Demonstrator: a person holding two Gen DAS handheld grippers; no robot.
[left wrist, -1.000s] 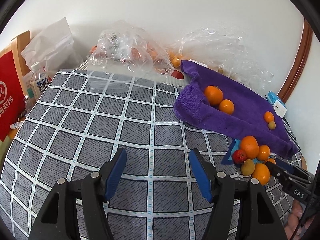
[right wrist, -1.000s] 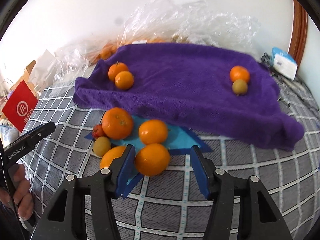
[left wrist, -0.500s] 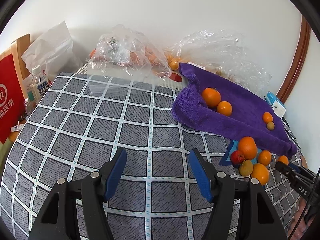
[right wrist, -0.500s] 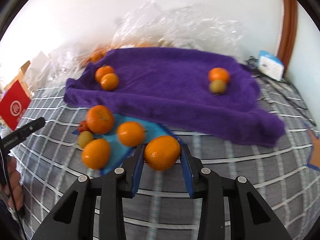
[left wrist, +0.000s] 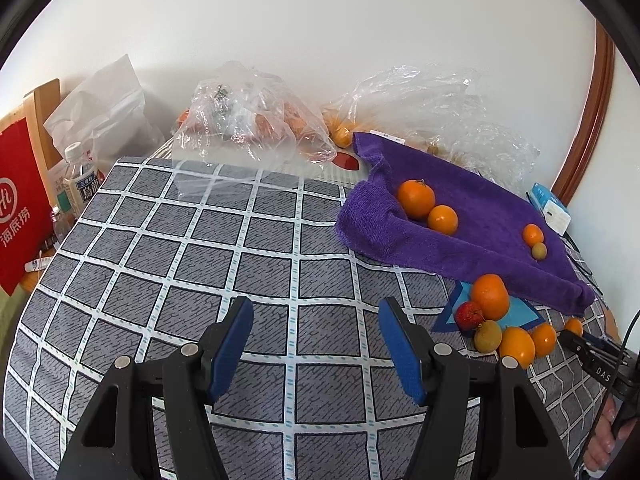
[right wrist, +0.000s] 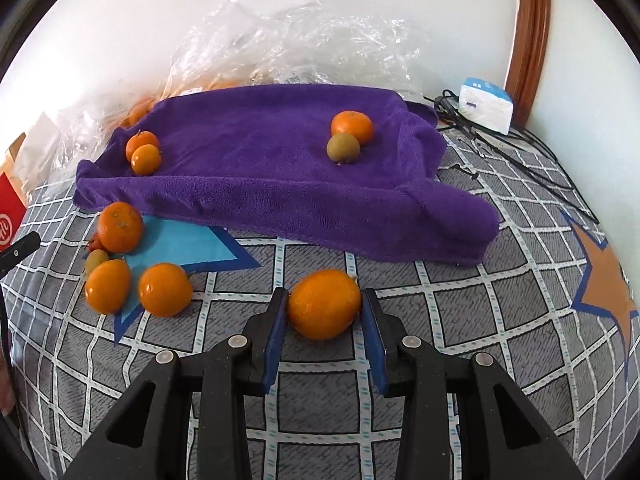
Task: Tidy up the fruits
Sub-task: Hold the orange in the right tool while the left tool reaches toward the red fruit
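Note:
My right gripper is shut on an orange and holds it above the checked cloth, right of the fruit pile. The pile holds a large orange, two more oranges, a green fruit and a red fruit on a blue star patch. A purple towel carries two oranges at its left and an orange with a green fruit at its right. My left gripper is open and empty over the checked cloth, left of the pile.
Clear plastic bags with fruit lie against the wall behind the towel. A red bag and a water bottle stand at the left edge. A white box and black cables lie at the right.
My right gripper closed on an orange from the pile and carried it to the right, away from the pile. My left gripper stayed open and drew back slightly.

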